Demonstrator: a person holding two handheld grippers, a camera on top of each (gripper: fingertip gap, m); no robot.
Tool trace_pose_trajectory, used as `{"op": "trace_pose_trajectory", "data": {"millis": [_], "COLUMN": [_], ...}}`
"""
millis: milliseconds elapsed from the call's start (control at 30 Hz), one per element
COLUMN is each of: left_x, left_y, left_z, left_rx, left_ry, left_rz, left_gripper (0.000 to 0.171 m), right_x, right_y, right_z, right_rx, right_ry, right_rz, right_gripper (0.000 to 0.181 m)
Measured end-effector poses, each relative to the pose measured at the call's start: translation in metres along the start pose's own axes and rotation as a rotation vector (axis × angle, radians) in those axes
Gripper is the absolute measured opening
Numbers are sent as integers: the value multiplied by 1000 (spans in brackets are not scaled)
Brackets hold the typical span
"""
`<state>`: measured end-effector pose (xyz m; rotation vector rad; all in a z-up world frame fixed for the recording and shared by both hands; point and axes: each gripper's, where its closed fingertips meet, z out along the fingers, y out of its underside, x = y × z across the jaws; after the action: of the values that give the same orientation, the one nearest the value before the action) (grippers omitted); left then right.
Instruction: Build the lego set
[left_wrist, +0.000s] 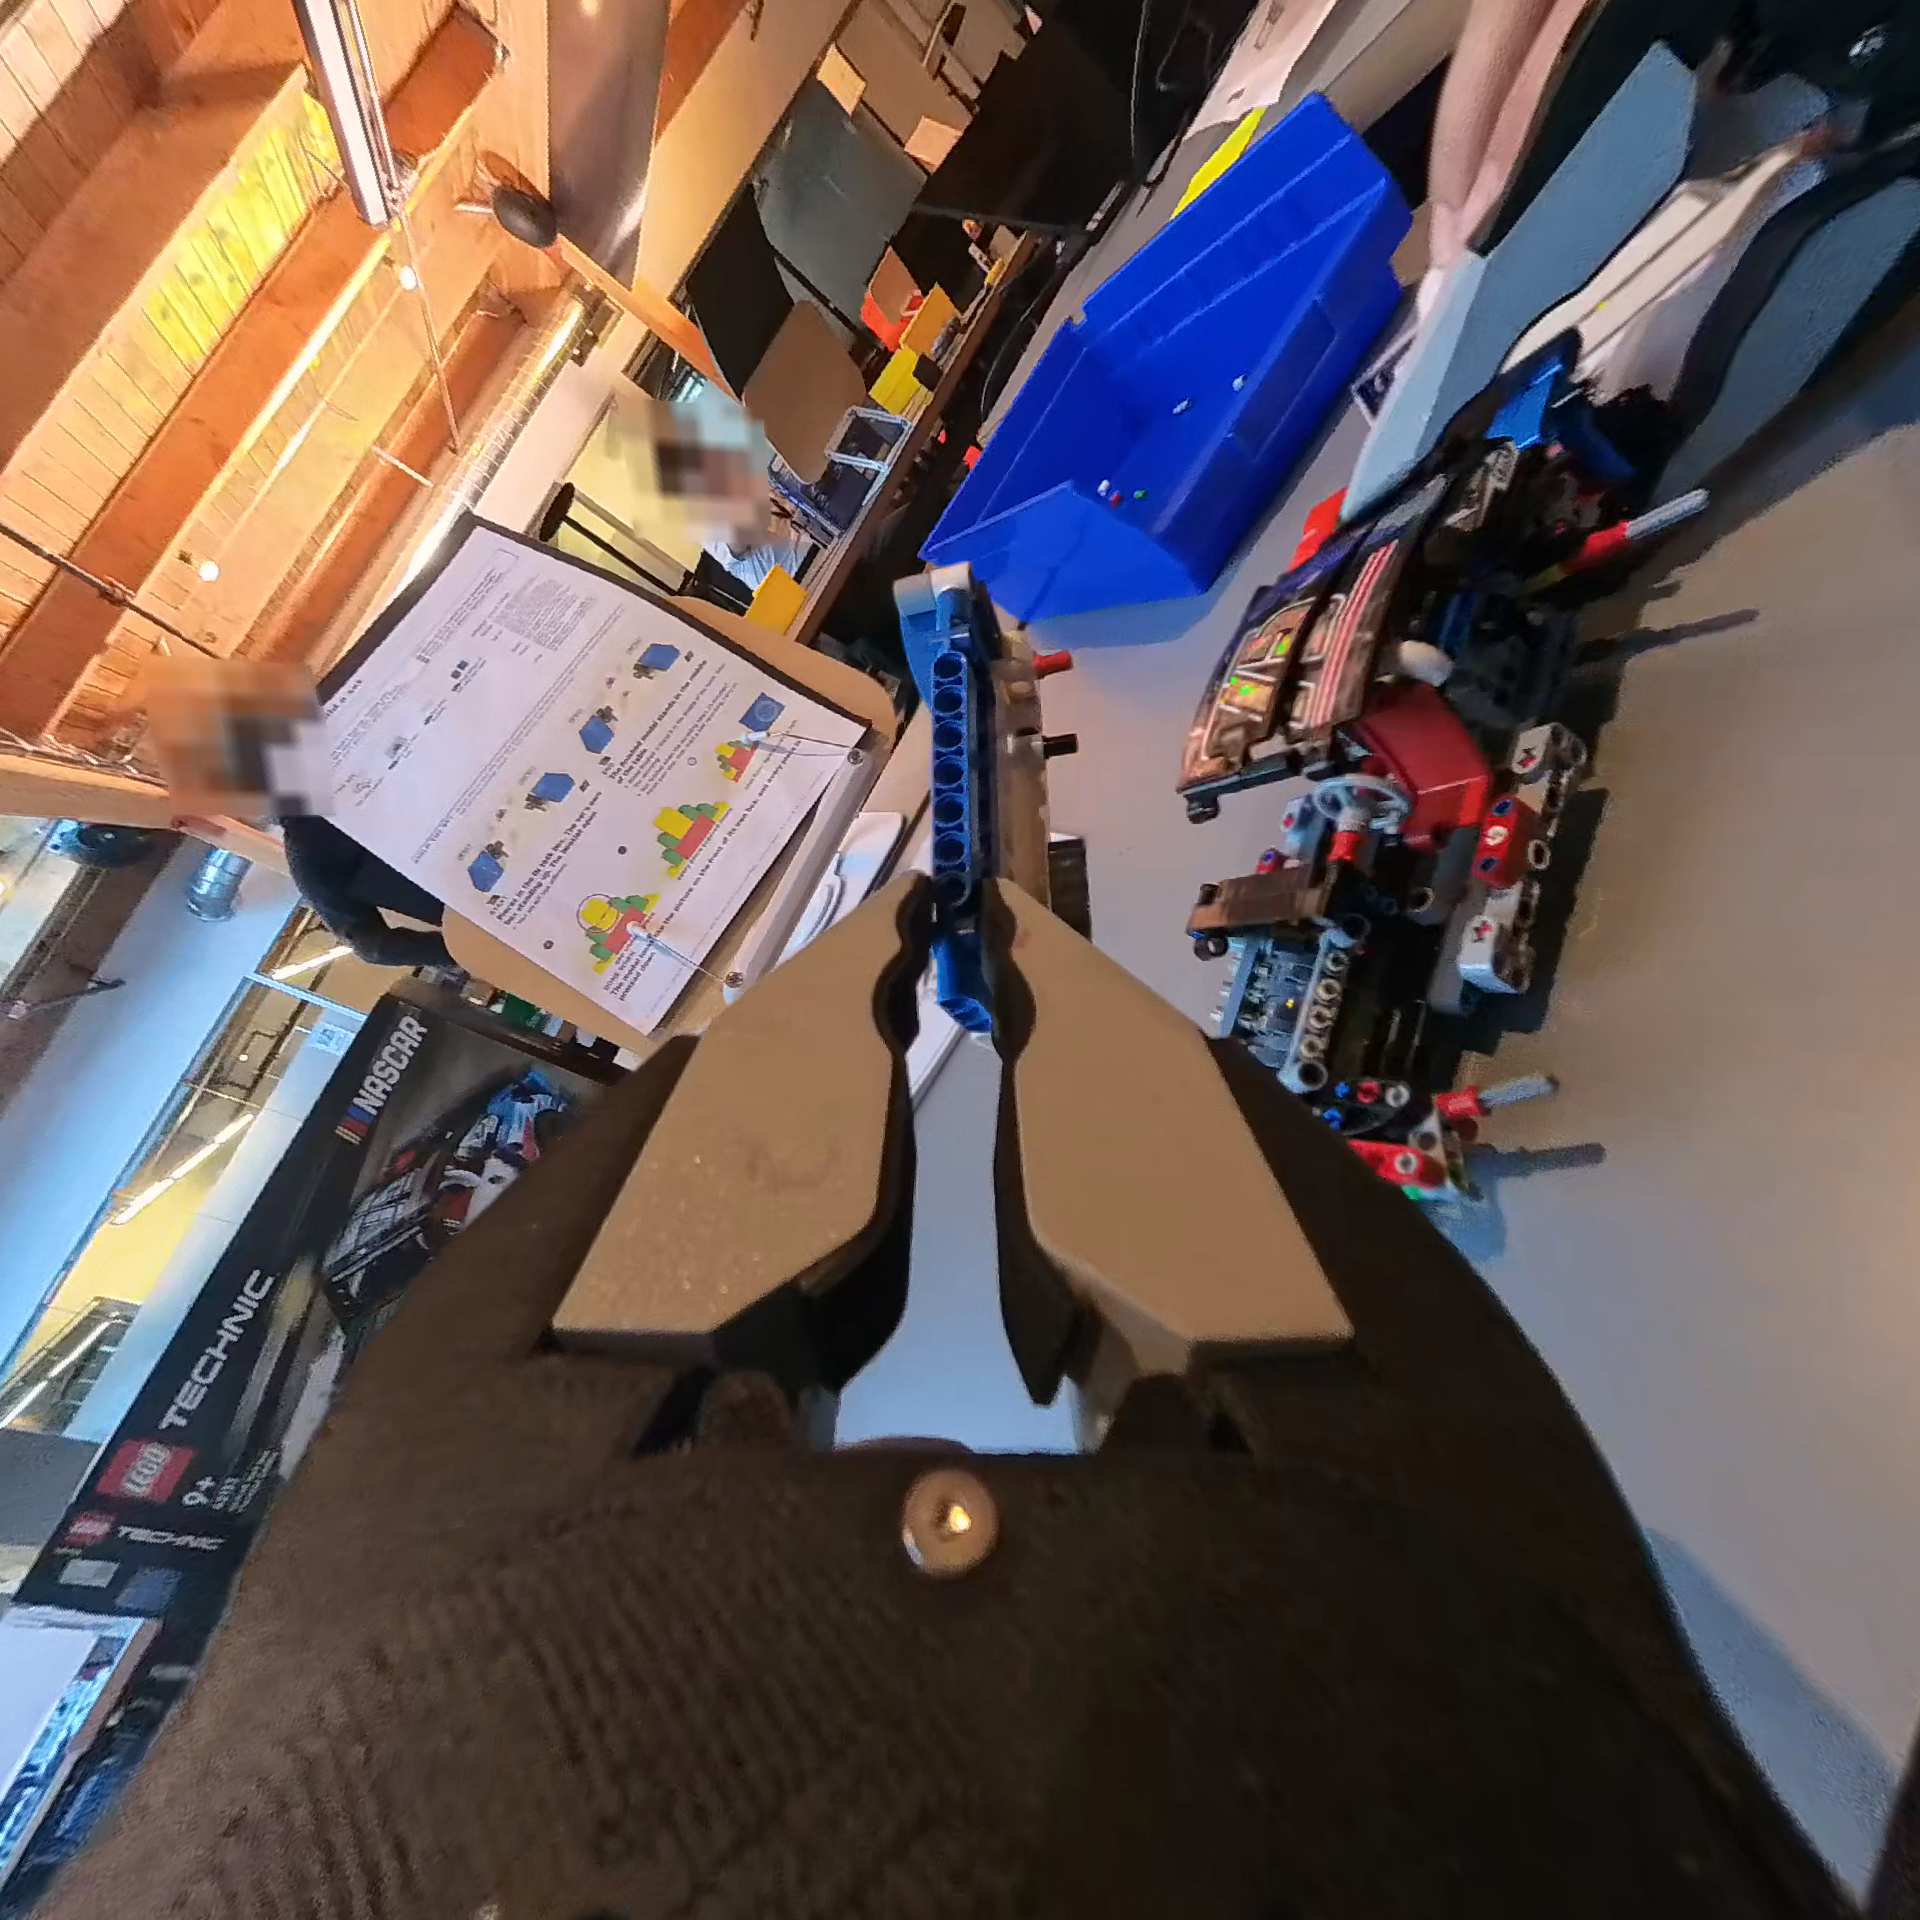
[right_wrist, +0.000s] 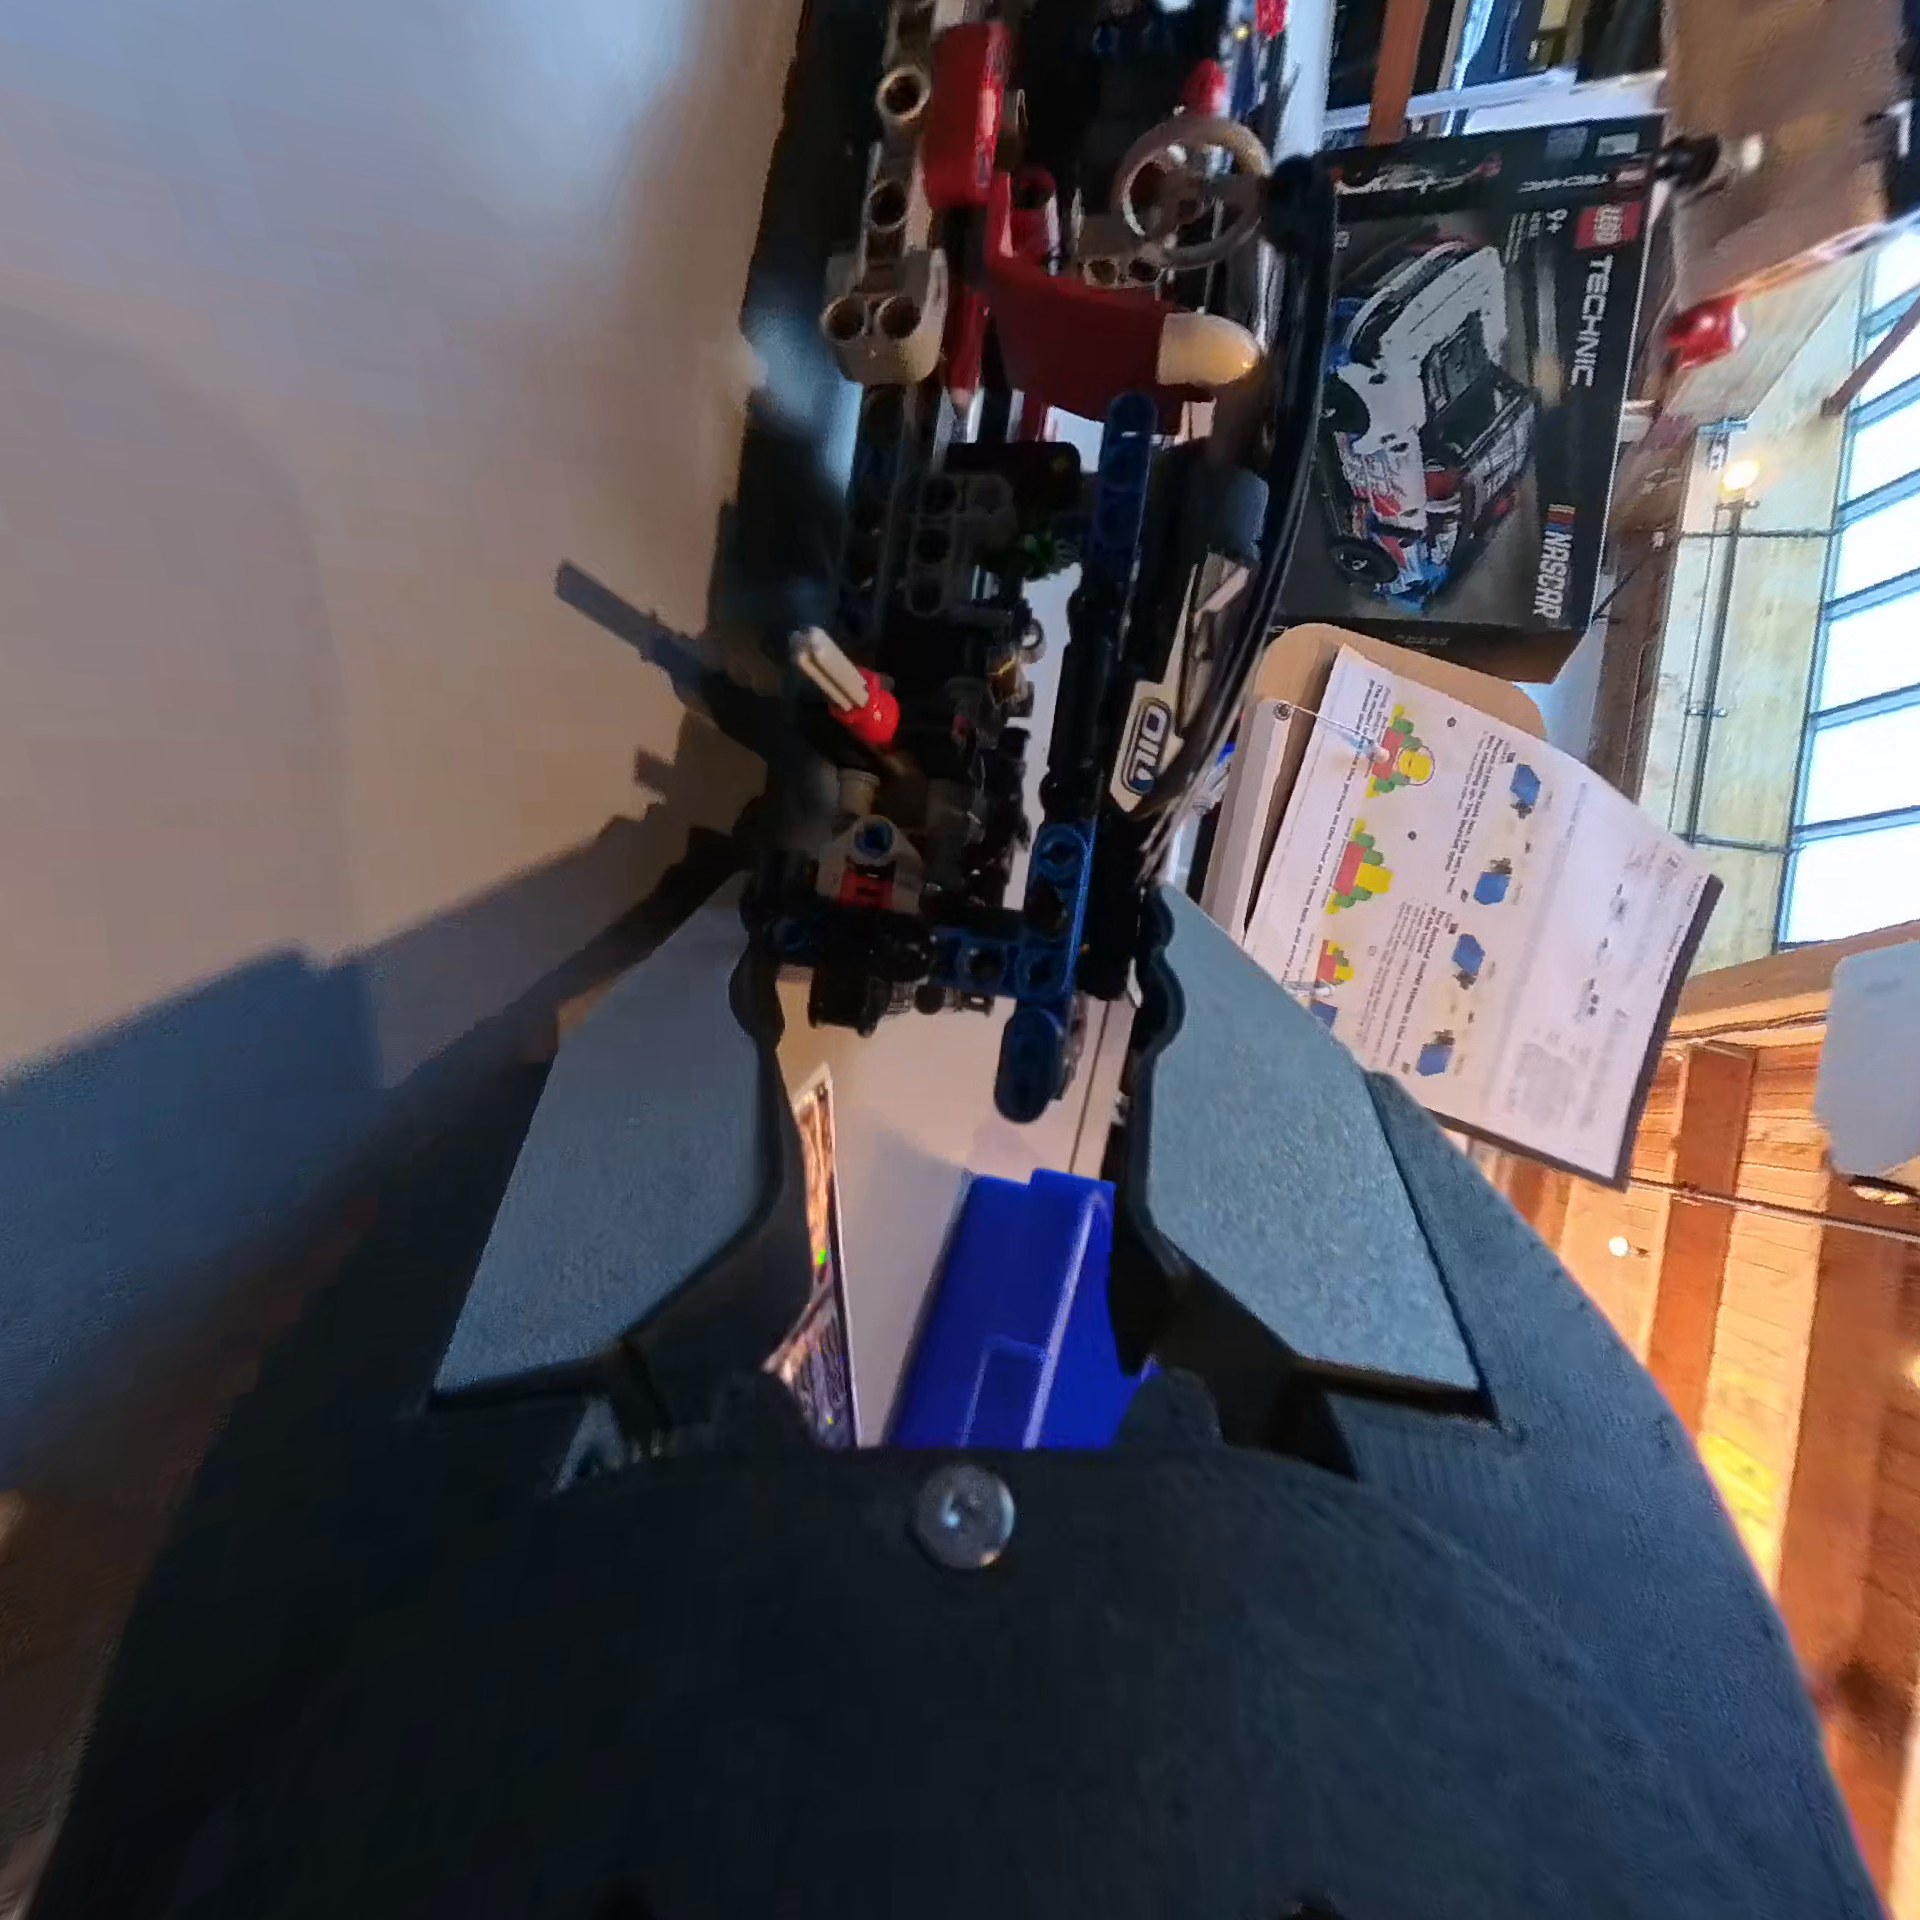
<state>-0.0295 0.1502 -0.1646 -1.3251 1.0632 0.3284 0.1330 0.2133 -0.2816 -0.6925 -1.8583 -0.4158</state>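
Right now we hold a blue beam assembly (left_wrist: 961, 790) pinched in the left gripper (left_wrist: 951, 914), its two fingers pressed together on the lower end of the holed blue strip, with a grey plate and a couple of pins riding on its far side. The half-built car (left_wrist: 1434, 790) rests on the pale table (left_wrist: 1714, 831), just beside the blue bin (left_wrist: 1174, 416) that sits toward the table's far edge, and well apart from the piece we carry. Our right gripper (right_wrist: 951, 961) has its fingers spread wide and reaches around the near end of the chassis (right_wrist: 966, 644); we cannot tell whether the pads actually touch the model, so we call it apart and not clamped. The step in hand looks like bringing the blue sub-assembly over to mate with the car's frame. To do it well, we should first settle the right fingers firmly on a stiff part of the chassis, such as the long blue rail (right_wrist: 1117, 499), so the model cannot slide. Then we turn the carried beam until its holes run parallel with that rail, line the pins up, and push straight, without twisting. The risk, as we judge it, is a skewed push that pops neighbouring parts loose.
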Motion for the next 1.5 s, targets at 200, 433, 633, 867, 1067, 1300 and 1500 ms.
{"op": "trace_pose_trajectory", "data": {"millis": [200, 433, 633, 867, 1067, 1300, 1500], "left_x": [11, 12, 11, 10, 9, 15, 18], "left_y": [-3, -8, -7, -11, -18, -22, -23], "left_z": [0, 0, -1, -6, -12, -18, -19], "left_rx": [9, 23, 21, 29, 47, 83, 98], "left_ry": [17, 11, 14, 10, -2, 7, 15], "left_rz": [-11, -26, -18, -10, 39, 35, 32], "left_gripper": [6, 6, 5, 6, 6, 6, 6], "right_x": [0, 12, 35, 64, 44, 38, 52], "right_y": [35, 81, 104, -15, -24, -14, 1], "right_z": [-7, -19, -46, -48, -12, 4, 1], "right_rx": [-116, -253, -302, 47, -131, -250, -281], "right_ry": [-111, -165, -73, -49, -90, -74, 127], "right_rz": [-250, -306, 107, 634, 586, 623, 709], "right_gripper": [81, 80, 69, 53, 58, 47, 6]}}
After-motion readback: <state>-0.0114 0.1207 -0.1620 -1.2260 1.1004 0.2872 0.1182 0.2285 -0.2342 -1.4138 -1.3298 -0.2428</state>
